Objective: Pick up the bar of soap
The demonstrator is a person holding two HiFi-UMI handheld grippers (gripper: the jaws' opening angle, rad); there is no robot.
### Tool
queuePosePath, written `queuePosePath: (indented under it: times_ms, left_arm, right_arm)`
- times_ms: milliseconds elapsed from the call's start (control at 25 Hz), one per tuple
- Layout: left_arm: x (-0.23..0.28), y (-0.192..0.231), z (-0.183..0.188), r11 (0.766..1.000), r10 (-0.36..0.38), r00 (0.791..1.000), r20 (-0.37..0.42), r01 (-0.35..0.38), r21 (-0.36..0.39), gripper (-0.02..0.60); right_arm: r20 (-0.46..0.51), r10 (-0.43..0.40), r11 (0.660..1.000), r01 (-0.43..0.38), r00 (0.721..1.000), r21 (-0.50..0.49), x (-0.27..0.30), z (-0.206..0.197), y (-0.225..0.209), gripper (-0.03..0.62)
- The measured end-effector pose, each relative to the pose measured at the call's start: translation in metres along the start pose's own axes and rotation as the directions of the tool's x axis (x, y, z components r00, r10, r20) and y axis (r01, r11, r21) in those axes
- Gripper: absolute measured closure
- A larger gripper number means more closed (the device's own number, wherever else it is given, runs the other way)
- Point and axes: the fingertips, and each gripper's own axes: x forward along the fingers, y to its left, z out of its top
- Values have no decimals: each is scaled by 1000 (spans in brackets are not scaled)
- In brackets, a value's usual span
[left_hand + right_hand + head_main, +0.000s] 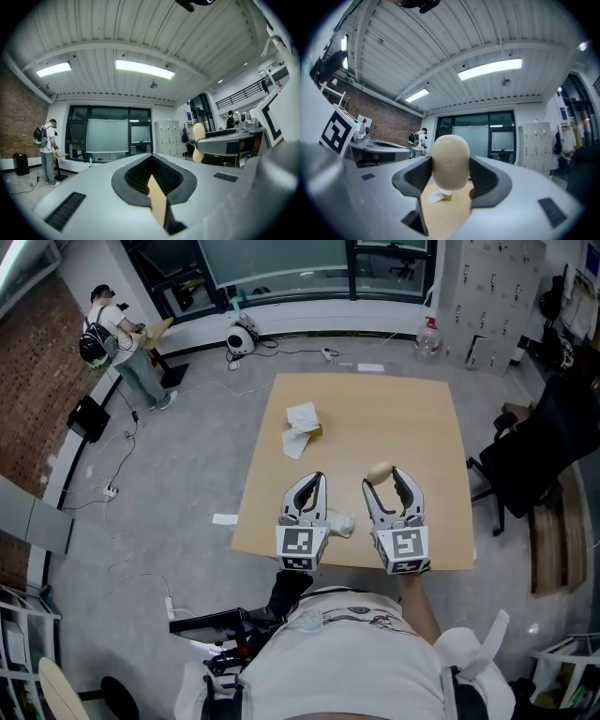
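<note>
The wooden table (412,409) sits below both tools. The right gripper (383,475) clamps the pale bar of soap (378,471) between its jaw tips. Just beside it, the left gripper (316,480) is closed on nothing.

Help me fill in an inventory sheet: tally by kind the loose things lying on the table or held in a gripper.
Bar of soap: 1
Crumpled white pieces: 2 (far one, near one)
Small brown item: 1
Total: 4
</note>
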Motion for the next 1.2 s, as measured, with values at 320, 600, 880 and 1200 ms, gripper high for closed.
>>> queuePosePath:
  times_ms: [320,600,880,1200]
  left_arm:
    - [-1,6,-1,1000,13,1000,-3,-13,-9,580]
    - [1,9,-1,1000,17,1000,-2,-17,-11,580]
    - [5,10,-4,1000,13,1000,-3,-13,-18,580]
    - [5,11,-8,1000,7,1000,-14,-8,-23,580]
  right_arm:
    - [7,4,1000,-4,1000,-7,3,2,2,347]
    - [12,0,1000,1,1000,-20,6,4,4,346]
    - [8,-18,1000,18,1000,-13,9,2,-1,346]
    - [-3,-17,1000,17,1000,-5,11,-2,1,345]
